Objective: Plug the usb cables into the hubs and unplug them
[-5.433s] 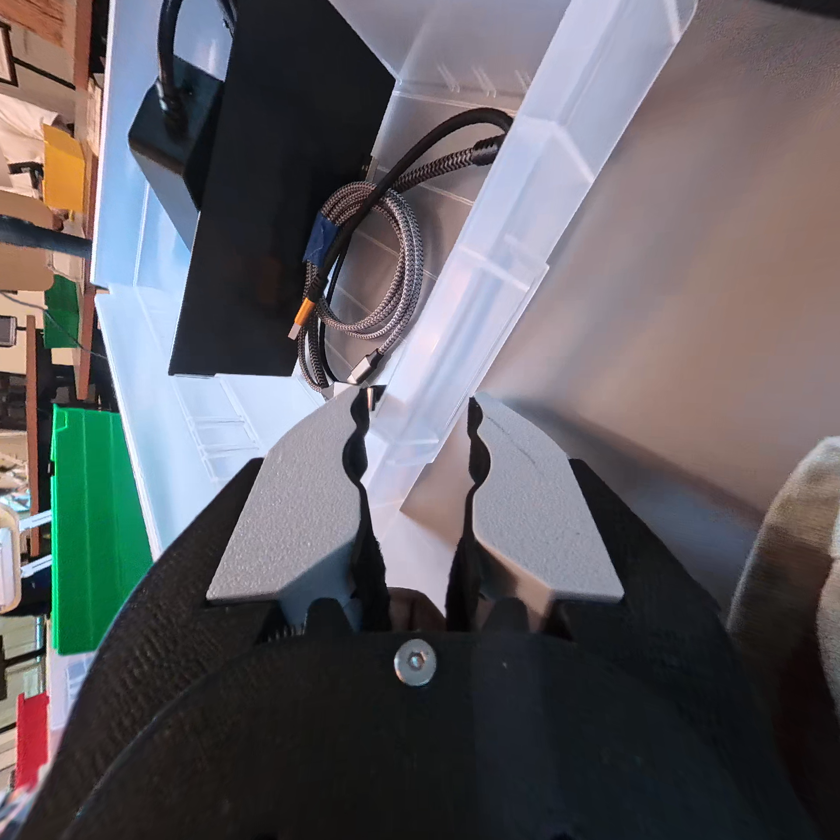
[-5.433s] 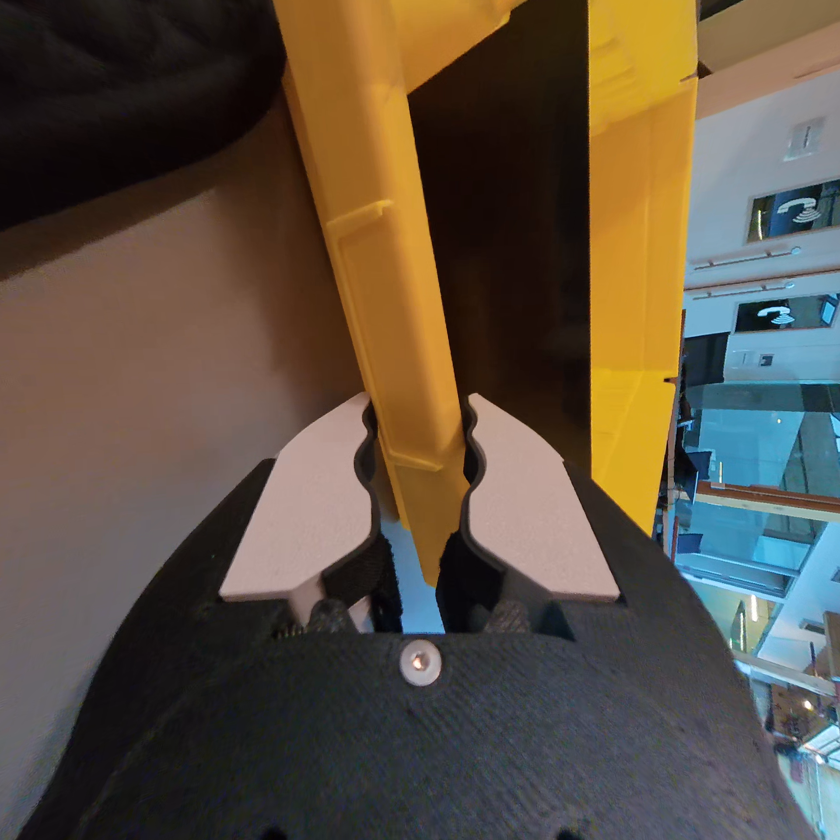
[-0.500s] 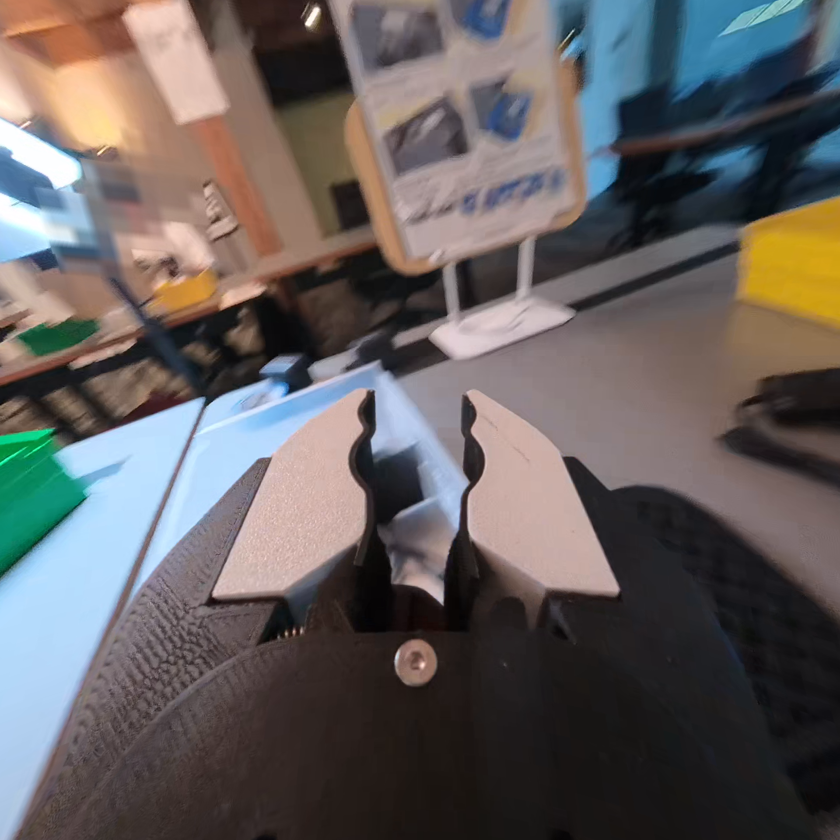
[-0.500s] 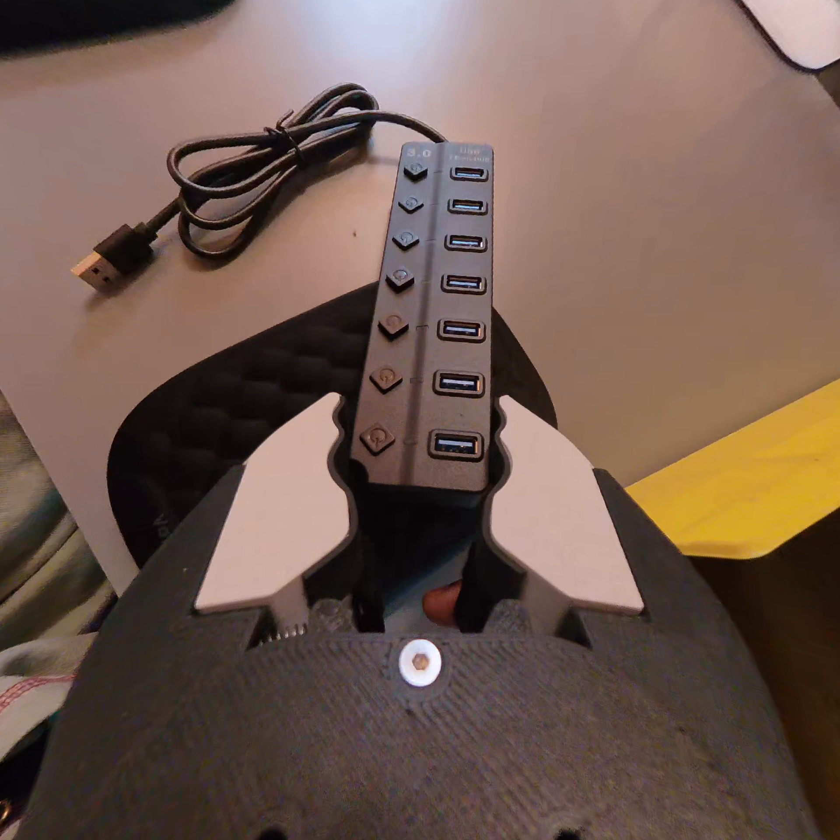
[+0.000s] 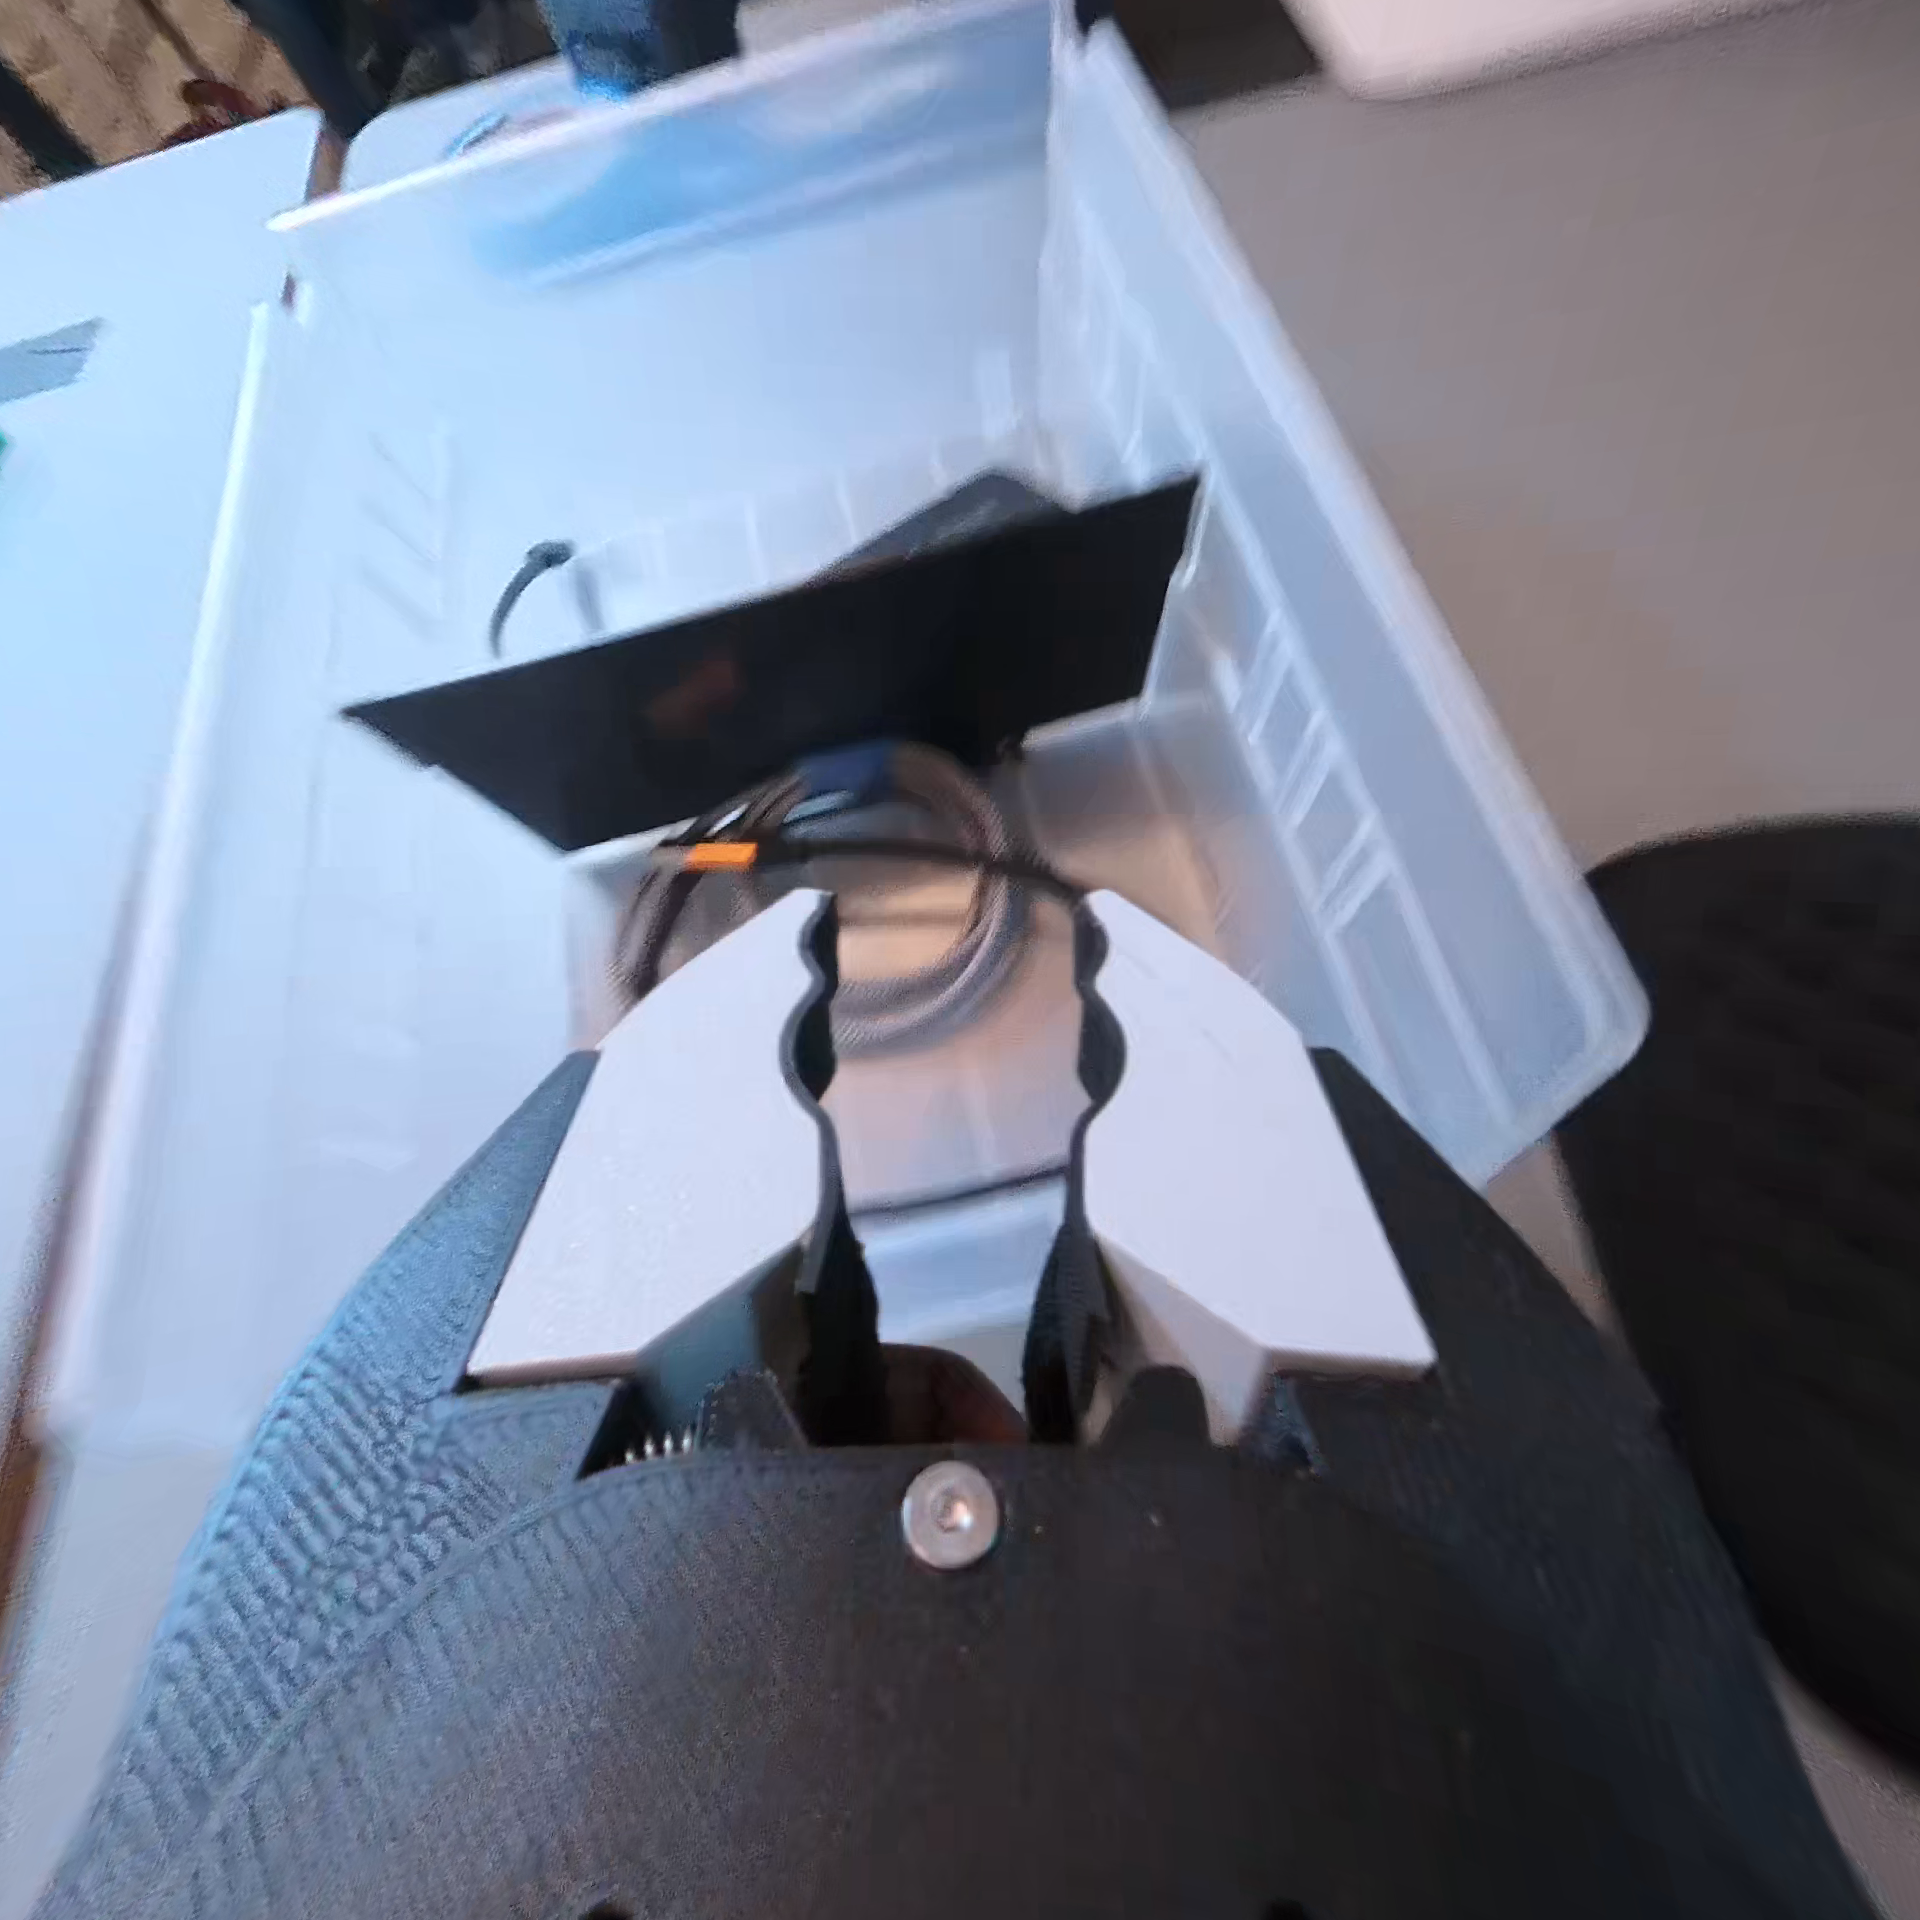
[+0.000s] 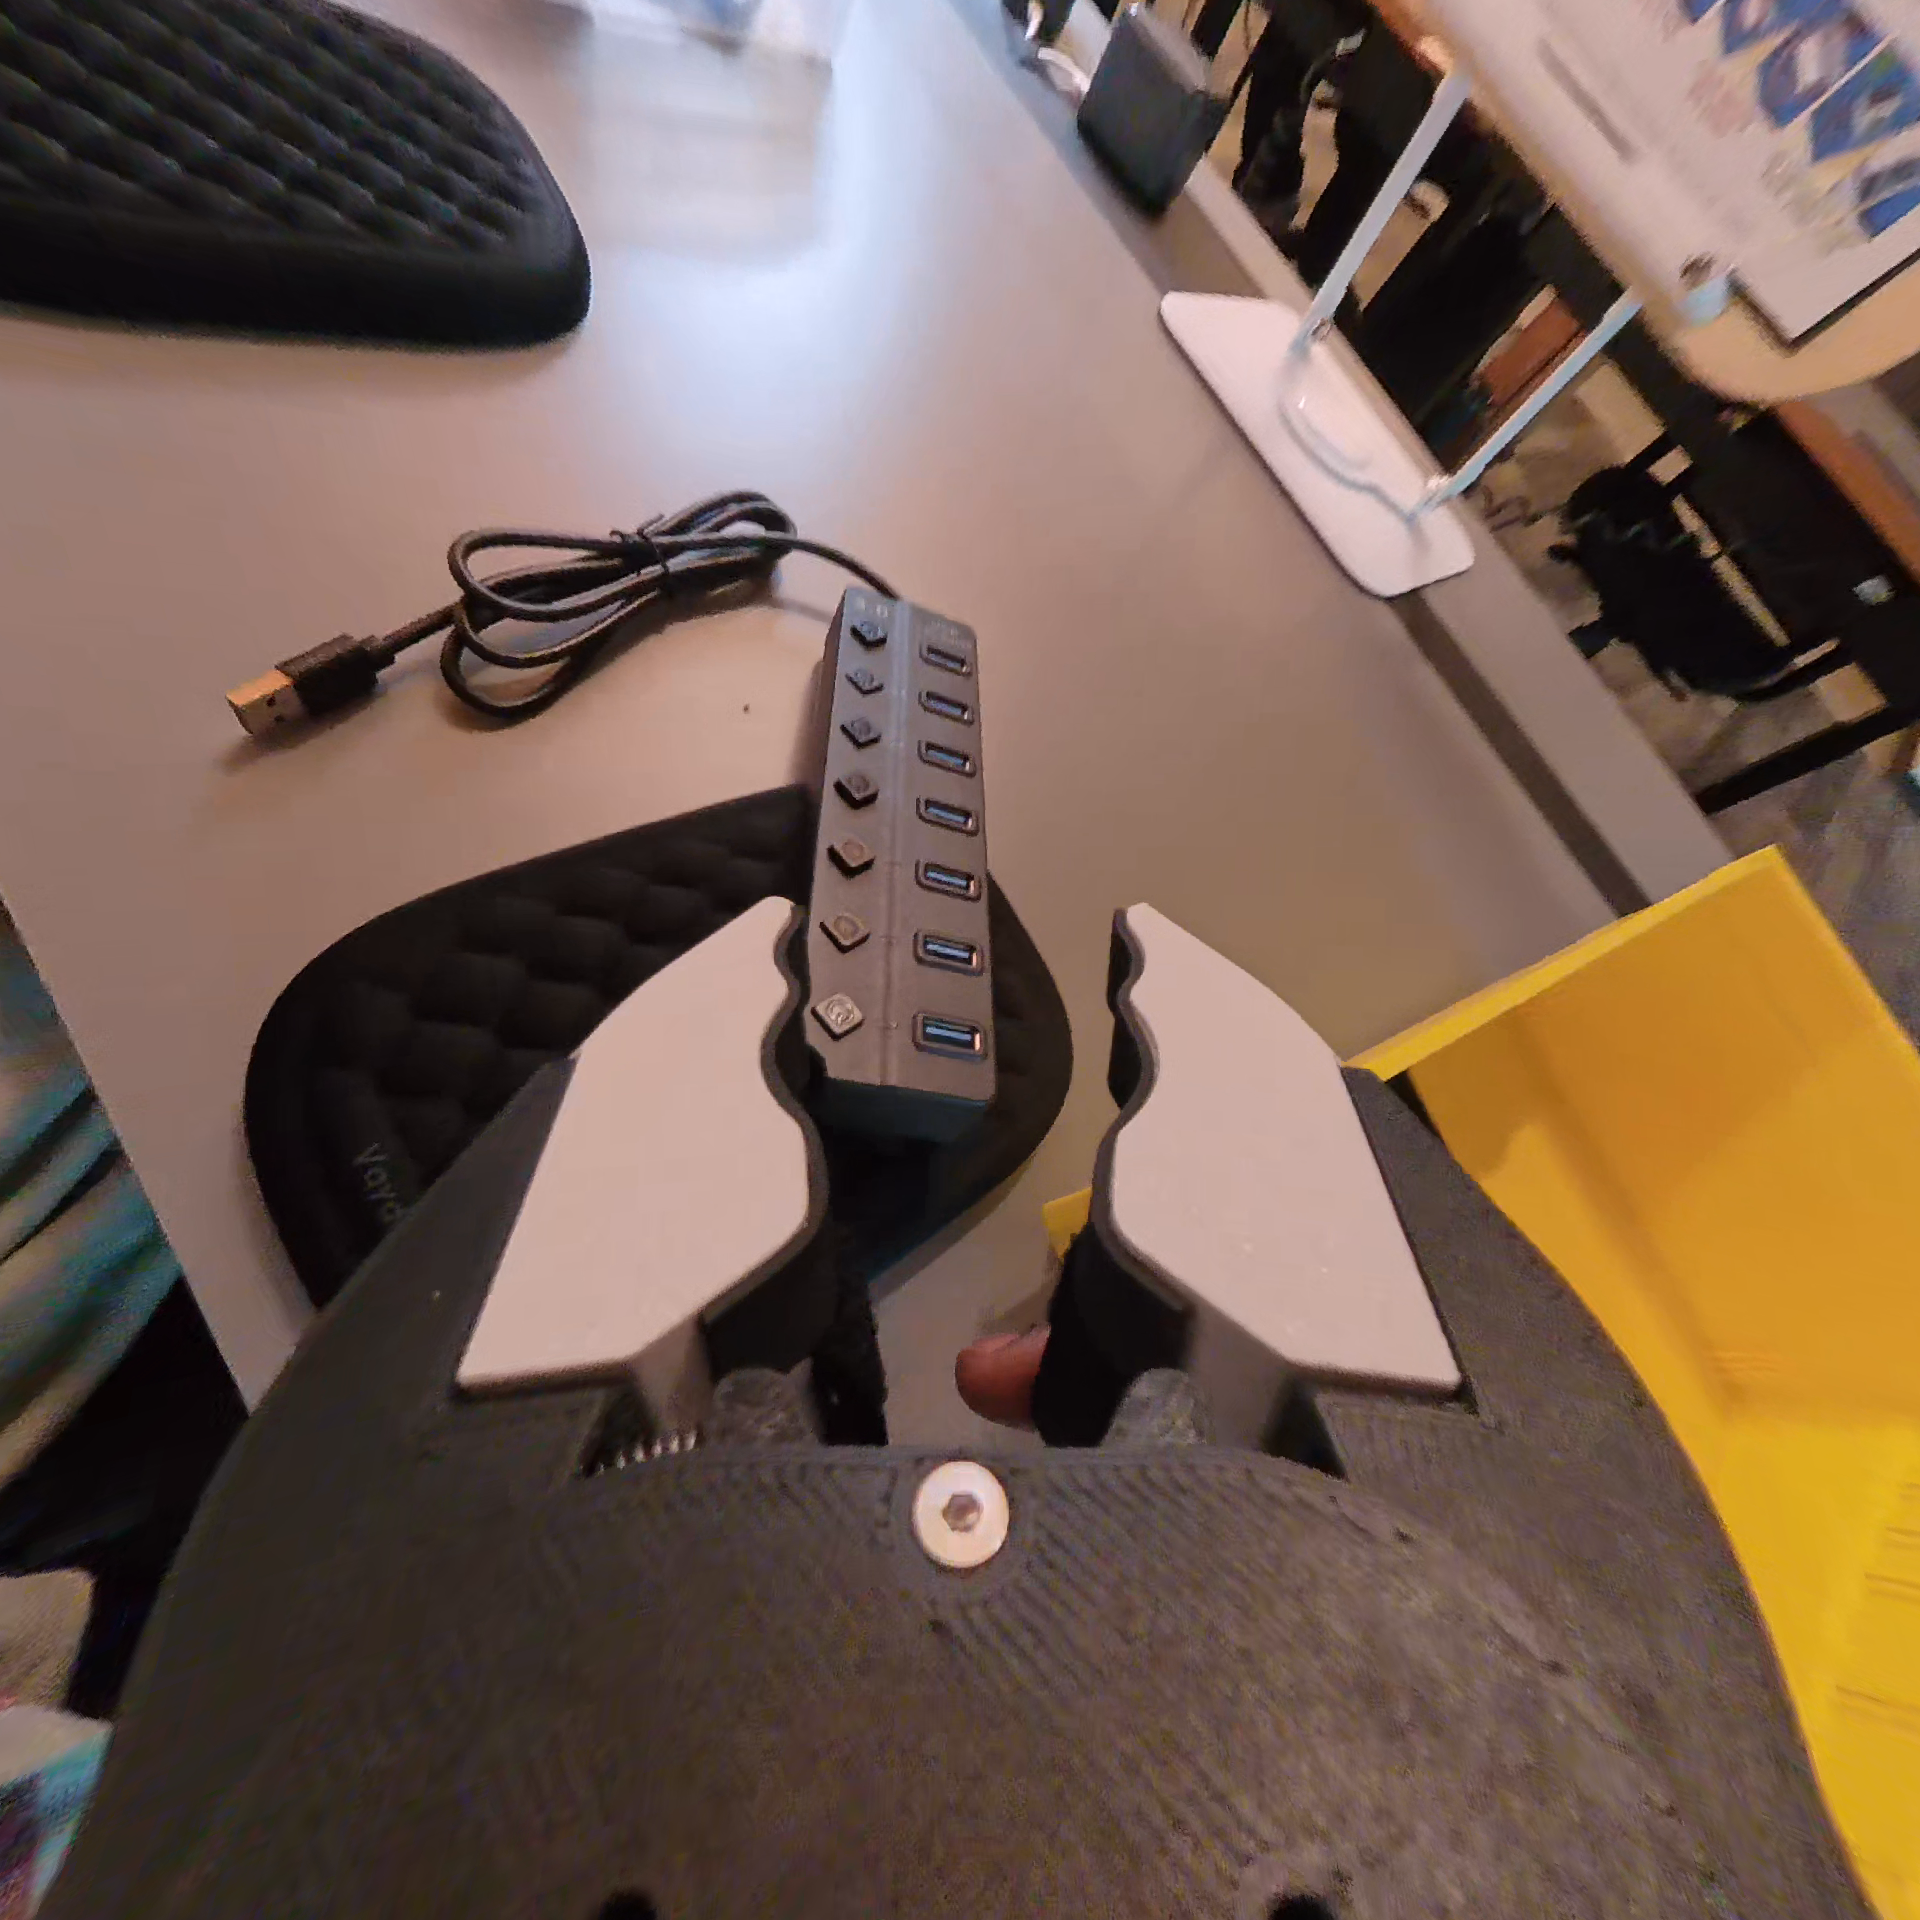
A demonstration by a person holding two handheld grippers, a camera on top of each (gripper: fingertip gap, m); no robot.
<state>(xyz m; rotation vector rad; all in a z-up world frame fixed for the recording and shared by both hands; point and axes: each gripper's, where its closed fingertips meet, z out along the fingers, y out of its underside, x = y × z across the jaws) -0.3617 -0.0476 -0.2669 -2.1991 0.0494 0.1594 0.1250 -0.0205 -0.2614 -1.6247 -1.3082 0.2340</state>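
Observation:
A black USB hub [image 6: 906, 862] with several ports lies on the grey table, its near end on a black pad [image 6: 499, 1029]. Its black cable [image 6: 582, 603] lies coiled to the left and ends in a free plug [image 6: 272, 701]. My right gripper [image 6: 951, 966] is open, and the hub's near end lies between its fingers, close to the left one. My left gripper [image 5: 956, 935] is open and empty above a clear plastic bin [image 5: 1351, 727]. In the bin lie a coiled braided cable [image 5: 966, 987], a thin black cable with an orange plug [image 5: 722, 855], and a black sheet [image 5: 831, 675].
A yellow bin [image 6: 1621, 1195] stands at the right of the hub. A second black pad [image 6: 260, 177] lies at the far left of the table. A white stand base [image 6: 1320, 436] sits at the table's far edge. A black pad [image 5: 1766, 1143] lies right of the clear bin.
My right gripper has opened and let go of the hub, which now rests on the pad. My left gripper has swung down from the room toward the clear bin.

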